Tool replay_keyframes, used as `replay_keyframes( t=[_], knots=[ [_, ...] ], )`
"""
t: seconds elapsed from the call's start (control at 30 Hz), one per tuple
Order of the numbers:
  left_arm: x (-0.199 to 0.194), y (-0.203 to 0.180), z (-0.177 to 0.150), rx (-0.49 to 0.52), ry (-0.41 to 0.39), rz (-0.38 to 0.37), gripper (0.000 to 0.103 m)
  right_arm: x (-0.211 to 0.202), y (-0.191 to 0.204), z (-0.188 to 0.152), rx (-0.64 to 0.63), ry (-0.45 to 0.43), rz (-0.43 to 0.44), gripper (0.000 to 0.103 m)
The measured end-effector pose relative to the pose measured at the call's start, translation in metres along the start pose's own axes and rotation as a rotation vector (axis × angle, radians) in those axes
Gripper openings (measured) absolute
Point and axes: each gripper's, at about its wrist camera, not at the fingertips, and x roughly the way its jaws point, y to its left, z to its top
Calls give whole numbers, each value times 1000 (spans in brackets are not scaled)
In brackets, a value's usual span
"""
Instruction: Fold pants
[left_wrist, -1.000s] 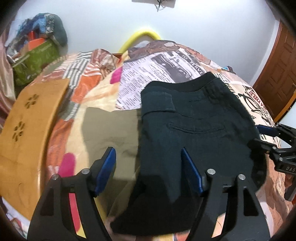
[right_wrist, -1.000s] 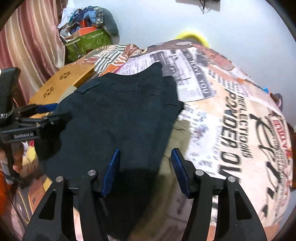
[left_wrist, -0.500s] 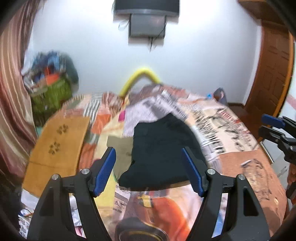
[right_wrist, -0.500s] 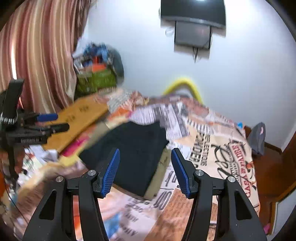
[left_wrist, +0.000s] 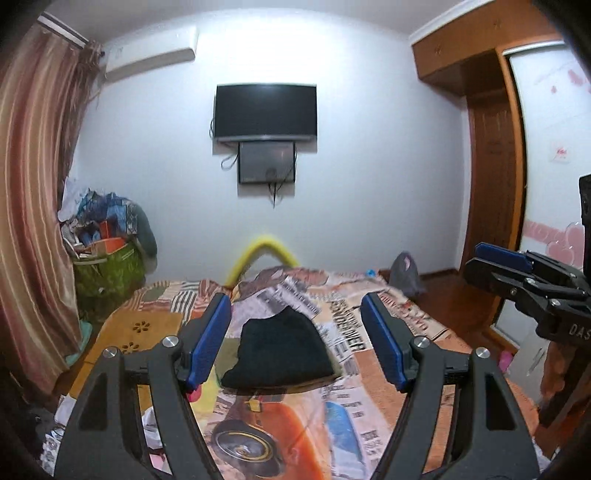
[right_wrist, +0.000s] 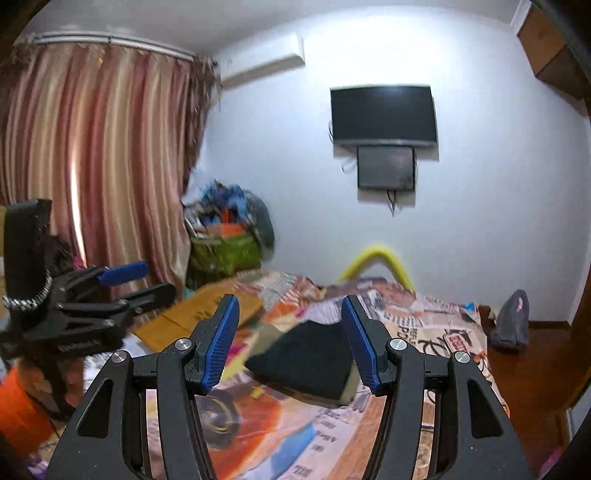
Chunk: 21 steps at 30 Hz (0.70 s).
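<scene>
The black pants (left_wrist: 280, 350) lie folded in a compact stack on the bed, on top of an olive garment (left_wrist: 228, 350). They also show in the right wrist view (right_wrist: 306, 360). My left gripper (left_wrist: 297, 341) is open and empty, held well back from and above the bed. My right gripper (right_wrist: 290, 341) is open and empty, also pulled back. The right gripper shows at the right edge of the left wrist view (left_wrist: 498, 264); the left gripper shows at the left of the right wrist view (right_wrist: 144, 280).
The bed carries a newspaper-print cover (left_wrist: 369, 339). A wooden board (left_wrist: 125, 332) lies at its left edge. A green bag of clutter (left_wrist: 107, 266) stands by the striped curtain (right_wrist: 92, 166). A TV (left_wrist: 266, 112) hangs on the far wall. A grey bag (right_wrist: 511, 321) sits on the floor.
Both grippers have pulled back and up from the pants, which were close under the fingers a second ago. The pants now lie far off on the bed.
</scene>
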Motion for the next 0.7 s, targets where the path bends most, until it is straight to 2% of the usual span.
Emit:
replay_keyframes(
  t=[0.17, 0.43, 0.5, 0.63, 0.7],
  knots=[
    [-44, -12, -6, -13, -53, 8, 74, -32, 20, -7, -26, -62, 3, 54],
    [-87, -25, -25, -44, -103, -3, 91, -41, 23, -25, -12, -63, -12, 56],
    [-93, -29, -28, -35, -115, 8, 94, -43, 24, -28, -9, -64, -23, 66],
    [-103, -33, -33, -29, -129, 16, 100, -48, 25, -32, -14, -73, -53, 76],
    [-104, -33, -36, -39, -130, 7, 102, -52, 26, -34, -10, -82, -64, 85]
  ],
)
